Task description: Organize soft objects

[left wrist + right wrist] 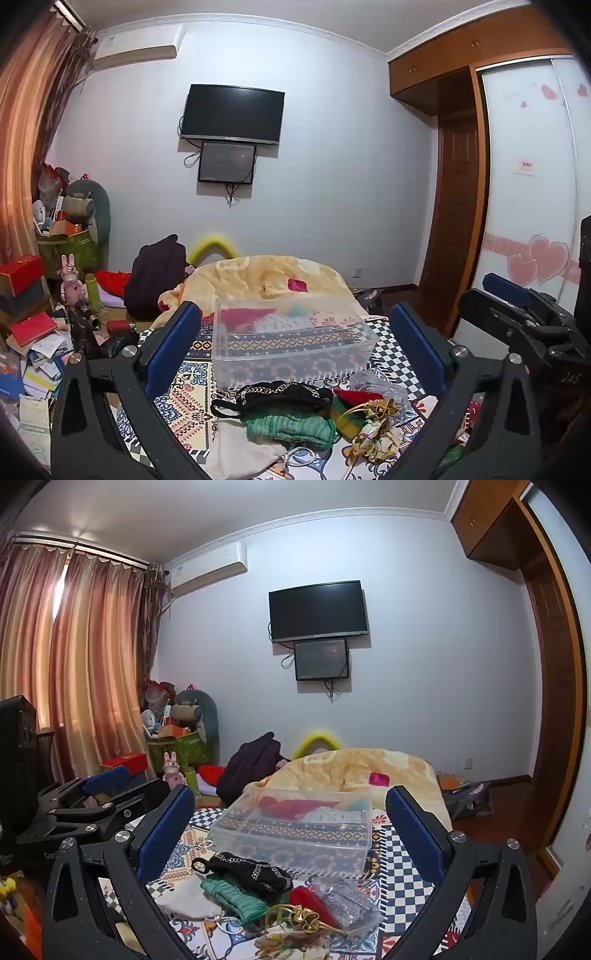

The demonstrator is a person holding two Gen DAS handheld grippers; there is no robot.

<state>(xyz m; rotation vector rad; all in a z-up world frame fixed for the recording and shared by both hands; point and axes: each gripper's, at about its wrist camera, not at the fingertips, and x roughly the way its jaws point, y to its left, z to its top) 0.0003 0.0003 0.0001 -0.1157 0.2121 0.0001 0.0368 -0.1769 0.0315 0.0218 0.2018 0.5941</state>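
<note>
A pile of soft things lies on the patterned bedspread (pixel 184 398) in front of both grippers: a black chain-trimmed pouch (pixel 284 393) (pixel 255 871), a green knitted piece (pixel 291 426) (pixel 236 899), a white cloth bag (pixel 240 450) (pixel 188 899), a red item (pixel 356 396) (pixel 314 901), a gold-trimmed bundle (pixel 376 432) (pixel 299 919) and a silvery packet (pixel 347 901). A clear plastic box (pixel 291 339) (pixel 295 830) stands just beyond, empty. My left gripper (pixel 295 350) is open above the pile. My right gripper (pixel 291 834) is open above it too.
A yellow blanket (pixel 266 277) (pixel 351 771) is heaped behind the box. A dark garment (pixel 155 277) lies at the left. Boxes, books and toys clutter the floor at the left (pixel 37 332). The right gripper shows at the right of the left wrist view (pixel 517 314).
</note>
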